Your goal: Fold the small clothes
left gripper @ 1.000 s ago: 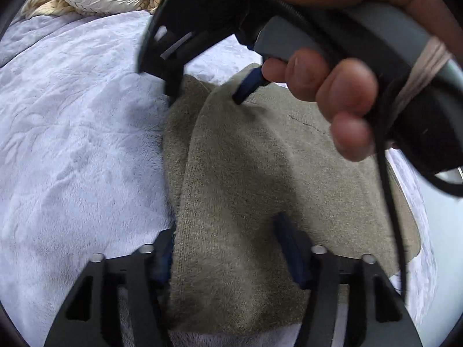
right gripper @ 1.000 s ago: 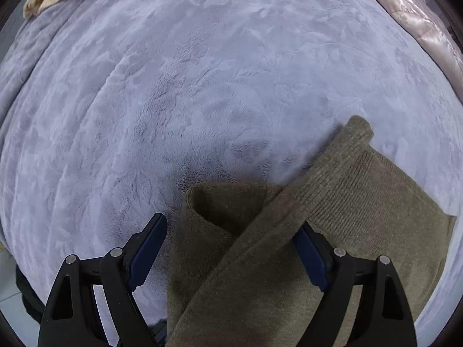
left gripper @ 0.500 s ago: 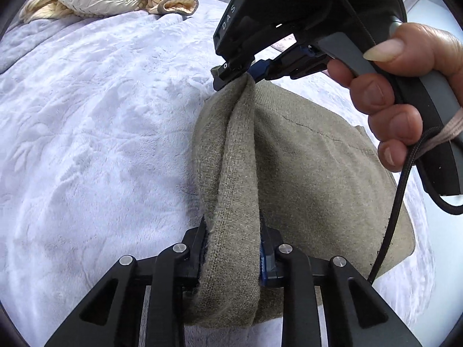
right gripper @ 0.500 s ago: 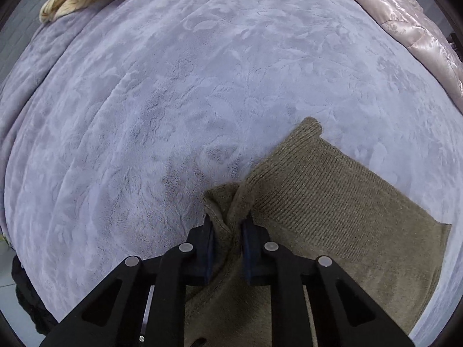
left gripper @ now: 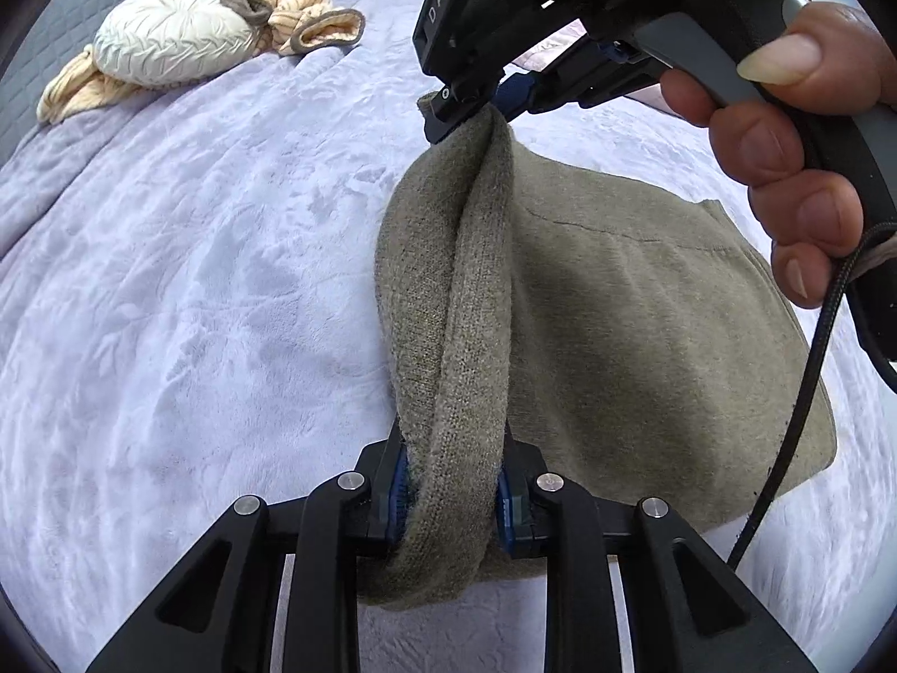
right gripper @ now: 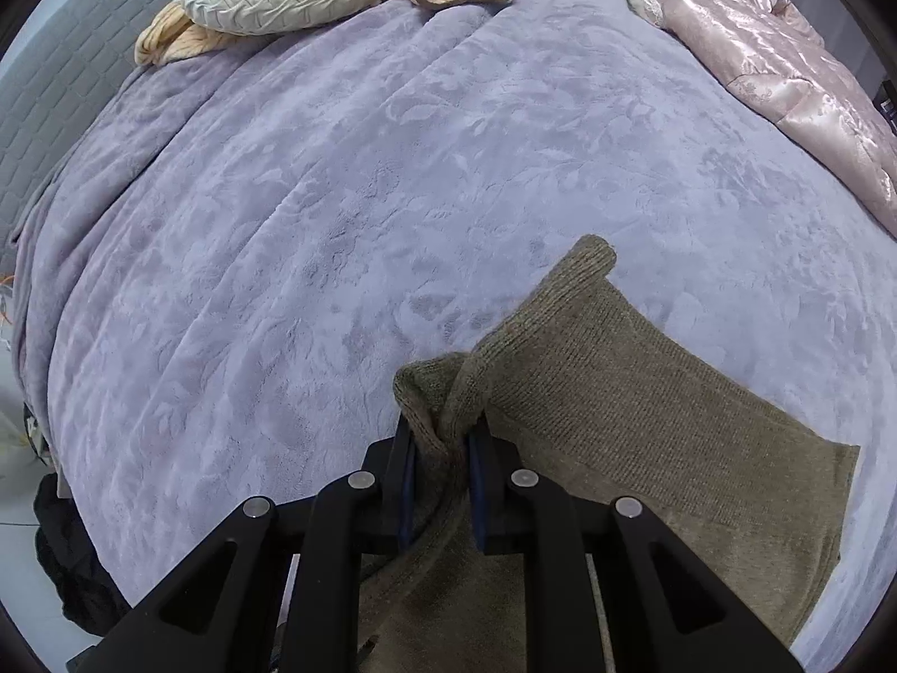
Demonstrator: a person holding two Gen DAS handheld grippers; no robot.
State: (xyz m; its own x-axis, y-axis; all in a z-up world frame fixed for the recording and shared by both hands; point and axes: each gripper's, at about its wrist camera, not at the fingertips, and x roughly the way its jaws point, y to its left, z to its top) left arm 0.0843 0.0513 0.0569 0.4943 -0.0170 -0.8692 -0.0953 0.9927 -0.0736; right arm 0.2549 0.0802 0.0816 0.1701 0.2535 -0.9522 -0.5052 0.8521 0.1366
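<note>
An olive-brown knitted garment (left gripper: pixel 633 336) lies on the lilac bedspread (left gripper: pixel 196 308). Its left edge is bunched into a raised ridge strung between both grippers. My left gripper (left gripper: pixel 451 496) is shut on the near end of that ridge. My right gripper (left gripper: pixel 482 101), held by a hand (left gripper: pixel 785 168), pinches the far end. In the right wrist view, my right gripper (right gripper: pixel 440 476) is shut on a gathered fold of the garment (right gripper: pixel 644 426), whose ribbed cuff (right gripper: pixel 588 258) rests on the bedspread (right gripper: pixel 336 224) ahead.
A cream round cushion (left gripper: pixel 168 36) and striped tan clothes (left gripper: pixel 314 22) lie at the head of the bed. A pink satin garment (right gripper: pixel 785 73) sits at the far right. A grey headboard (right gripper: pixel 56 84) and a dark heap (right gripper: pixel 73 572) border the left side.
Both grippers went from open around the garment's edge to shut on it, then rose, lifting that edge off the bedspread into a taut ridge.
</note>
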